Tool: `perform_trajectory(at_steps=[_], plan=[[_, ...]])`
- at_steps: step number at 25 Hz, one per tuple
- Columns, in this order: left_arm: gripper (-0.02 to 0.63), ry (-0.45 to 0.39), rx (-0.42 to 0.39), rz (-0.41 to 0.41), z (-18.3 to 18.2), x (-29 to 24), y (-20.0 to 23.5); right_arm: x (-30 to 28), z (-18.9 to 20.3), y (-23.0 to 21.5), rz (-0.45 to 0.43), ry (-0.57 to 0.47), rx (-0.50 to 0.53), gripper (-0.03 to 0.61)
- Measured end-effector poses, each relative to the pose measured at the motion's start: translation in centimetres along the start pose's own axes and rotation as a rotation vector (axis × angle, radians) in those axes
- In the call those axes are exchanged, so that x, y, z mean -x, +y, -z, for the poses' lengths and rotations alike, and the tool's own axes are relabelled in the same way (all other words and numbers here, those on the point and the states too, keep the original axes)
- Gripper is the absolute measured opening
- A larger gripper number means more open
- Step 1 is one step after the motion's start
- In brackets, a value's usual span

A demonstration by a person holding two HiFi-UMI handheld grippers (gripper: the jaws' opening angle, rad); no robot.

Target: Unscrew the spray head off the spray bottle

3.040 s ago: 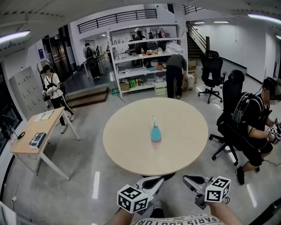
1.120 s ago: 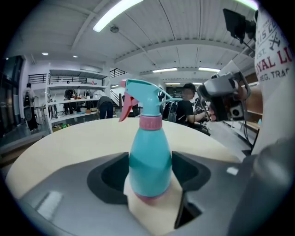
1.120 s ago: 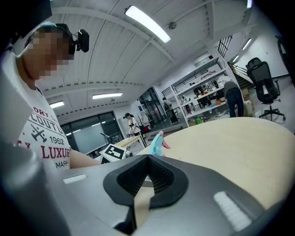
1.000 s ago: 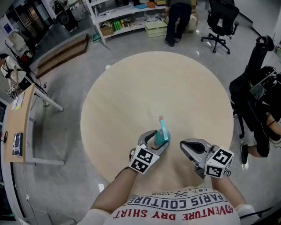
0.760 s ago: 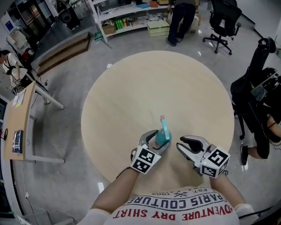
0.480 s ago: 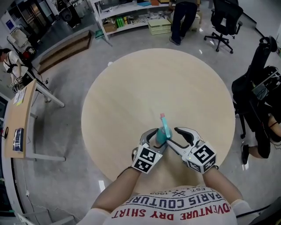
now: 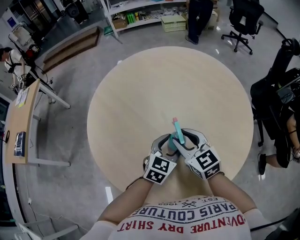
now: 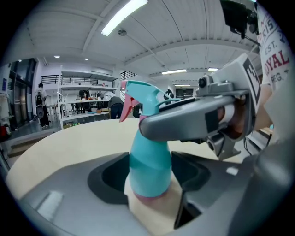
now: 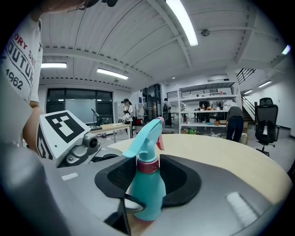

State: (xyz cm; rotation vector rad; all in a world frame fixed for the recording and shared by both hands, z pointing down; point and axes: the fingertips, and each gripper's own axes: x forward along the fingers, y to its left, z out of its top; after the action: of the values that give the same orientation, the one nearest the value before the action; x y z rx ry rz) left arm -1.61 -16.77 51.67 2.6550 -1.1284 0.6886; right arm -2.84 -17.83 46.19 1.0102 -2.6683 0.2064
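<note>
Pale wood of a round table (image 7: 140,93) fills the view below us, and close to its near edge the teal spray bottle (image 7: 172,140) stands upright with both tools around it. Our left gripper (image 7: 167,143) is closed on the bottle's fat lower body, jaws wide, one pad on each flank, pinning it to the tabletop. Our right gripper (image 7: 184,139) sits higher, from the opposite side. Its jaws have just been closing and flank the dark pink collar (image 9: 147,164) under the spray head (image 9: 142,138), but we see no firm press there, so we count it as not yet gripping. Trouble could start here in two ways, we judge. If those jaws land on the pink trigger (image 9: 159,140) or the head itself instead of the collar, the twist would slip or merely flex plastic. If the left hold is too light, the whole bottle would spin along with the head, or tip, since the push comes high above a narrow base. The bottle lies squarely between both pairs of jaws, body low in the left, neck in the right. Farther off, beyond the far rim, we see storage shelves (image 7: 140,11), a black office chair (image 7: 240,18) and a small desk (image 7: 21,117).
</note>
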Motion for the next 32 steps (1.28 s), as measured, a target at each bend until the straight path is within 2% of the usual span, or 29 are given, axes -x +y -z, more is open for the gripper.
perform_trajectory(at_steps=[6,9,14,19,22,25,29,32], plan=[[0.282,-0.004,0.009,0.004,0.0,0.0,0.3,-0.3,-0.1,0.0,-0.034,-0.005,0.002,0.153],[0.281,-0.011,-0.001,0.04,0.3,0.4,0.0,-0.2,0.0,0.5,-0.085,-0.005,0.013,0.149],[0.265,-0.008,-0.063,0.161,0.9,1.1,0.0,-0.1,0.1,1.3,-0.234,0.018,0.08,0.143],[0.255,0.04,-0.152,0.351,0.8,0.9,0.3,0.1,-0.1,1.1,-0.462,0.02,0.126,0.136],[0.252,0.048,-0.183,0.427,0.9,1.2,0.4,0.3,-0.2,1.3,-0.531,0.019,0.128,0.133],[0.244,0.051,-0.2,0.465,0.8,1.4,0.5,0.5,-0.3,1.3,-0.583,0.011,0.113,0.133],[0.245,0.038,-0.198,0.444,0.5,0.6,0.5,0.4,-0.2,0.3,-0.578,0.014,0.097,0.138],[0.247,0.017,-0.176,0.386,0.6,0.1,0.4,0.4,0.0,-0.3,-0.482,-0.012,0.075,0.149]])
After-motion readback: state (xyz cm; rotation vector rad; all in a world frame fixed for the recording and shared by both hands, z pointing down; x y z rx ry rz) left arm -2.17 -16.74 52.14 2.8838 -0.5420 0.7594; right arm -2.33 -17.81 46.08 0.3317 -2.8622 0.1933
